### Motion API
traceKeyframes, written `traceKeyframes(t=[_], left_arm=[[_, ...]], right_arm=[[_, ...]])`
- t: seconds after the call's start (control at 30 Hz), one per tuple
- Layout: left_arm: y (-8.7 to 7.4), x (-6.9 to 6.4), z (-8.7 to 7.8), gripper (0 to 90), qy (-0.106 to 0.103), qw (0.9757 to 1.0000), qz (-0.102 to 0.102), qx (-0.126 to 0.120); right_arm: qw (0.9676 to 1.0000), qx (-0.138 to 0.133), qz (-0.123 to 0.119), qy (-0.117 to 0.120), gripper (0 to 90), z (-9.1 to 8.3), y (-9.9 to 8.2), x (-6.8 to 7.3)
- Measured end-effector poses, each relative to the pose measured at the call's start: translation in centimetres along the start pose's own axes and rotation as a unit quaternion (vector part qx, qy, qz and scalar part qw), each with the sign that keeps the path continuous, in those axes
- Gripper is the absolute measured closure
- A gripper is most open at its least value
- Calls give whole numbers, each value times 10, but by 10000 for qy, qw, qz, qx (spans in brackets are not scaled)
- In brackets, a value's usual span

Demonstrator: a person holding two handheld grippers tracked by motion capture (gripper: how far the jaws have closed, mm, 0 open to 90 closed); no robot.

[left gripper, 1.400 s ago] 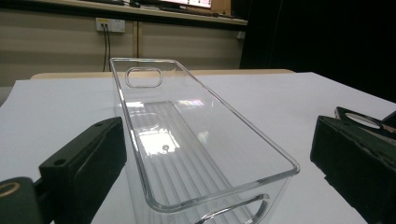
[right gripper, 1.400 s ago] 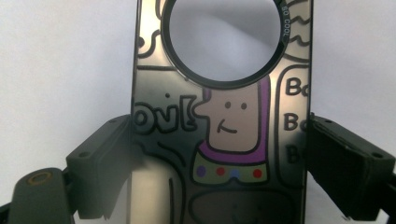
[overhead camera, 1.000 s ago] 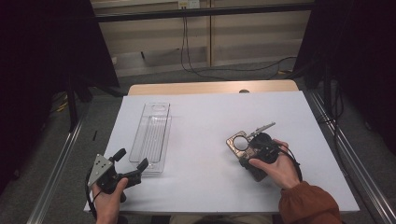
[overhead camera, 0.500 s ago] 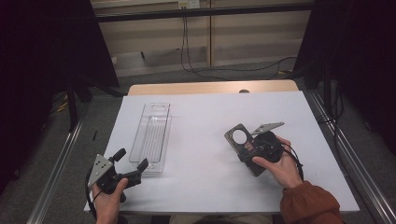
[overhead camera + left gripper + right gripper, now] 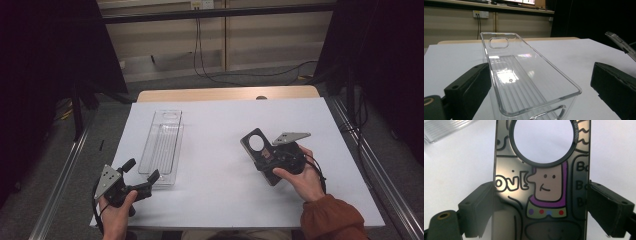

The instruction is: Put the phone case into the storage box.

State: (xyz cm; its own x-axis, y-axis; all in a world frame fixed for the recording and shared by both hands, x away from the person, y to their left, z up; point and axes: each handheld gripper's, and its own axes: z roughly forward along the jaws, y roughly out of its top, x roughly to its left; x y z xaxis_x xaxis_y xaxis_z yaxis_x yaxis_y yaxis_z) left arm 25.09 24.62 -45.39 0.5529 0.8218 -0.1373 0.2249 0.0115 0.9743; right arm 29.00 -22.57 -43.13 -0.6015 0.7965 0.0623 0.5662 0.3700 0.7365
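White sheet covers the surface (image 5: 220, 150), plain backdrop so both items read clearly. Clear plastic tray (image 5: 164, 145) lies lengthwise on the left half, long axis running away from the person, slot handle cut in each end wall, ribbed floor, nothing in it; likely the destination, parked square so a flat item can slide in from the near end. Left gripper (image 5: 142, 172) sits at the tray's near end, jaws spread, one either side of the near corner in the left gripper view (image 5: 529, 95), pads not visibly pressing the wall; looks staged to steady the tray. Right gripper (image 5: 260, 150) is on the right half, well apart from the tray, pinching a phone case (image 5: 541, 182) by its long edges, lifted off the sheet and tilted, camera end pointing away from the hand. Edge grip keeps the flat face free and the case stiff. Case: dark glossy back, big round camera cutout at top, cartoon figure with tan face, purple collar, coloured dots, outlined white lettering at the sides. Next move probably needs it carried left over the tray.
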Motion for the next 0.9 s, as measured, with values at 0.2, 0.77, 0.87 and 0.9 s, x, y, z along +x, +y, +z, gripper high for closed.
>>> traceKeyframes(t=[0.2,0.77,0.87,0.9], left_arm=[[1,1,3,32,-3,10000,46,10],[8,-6,18,48,-300,9993,204,44],[9,-11,23,49,-388,9990,214,35],[10,-14,25,49,-468,9987,216,49]], right_arm=[[9984,-507,-198,116,119,0,-2,1],[9929,-1083,-323,381,120,4,-5,5],[9907,-1258,-376,364,120,5,-7,5],[9896,-1323,-412,392,120,5,-7,5]])
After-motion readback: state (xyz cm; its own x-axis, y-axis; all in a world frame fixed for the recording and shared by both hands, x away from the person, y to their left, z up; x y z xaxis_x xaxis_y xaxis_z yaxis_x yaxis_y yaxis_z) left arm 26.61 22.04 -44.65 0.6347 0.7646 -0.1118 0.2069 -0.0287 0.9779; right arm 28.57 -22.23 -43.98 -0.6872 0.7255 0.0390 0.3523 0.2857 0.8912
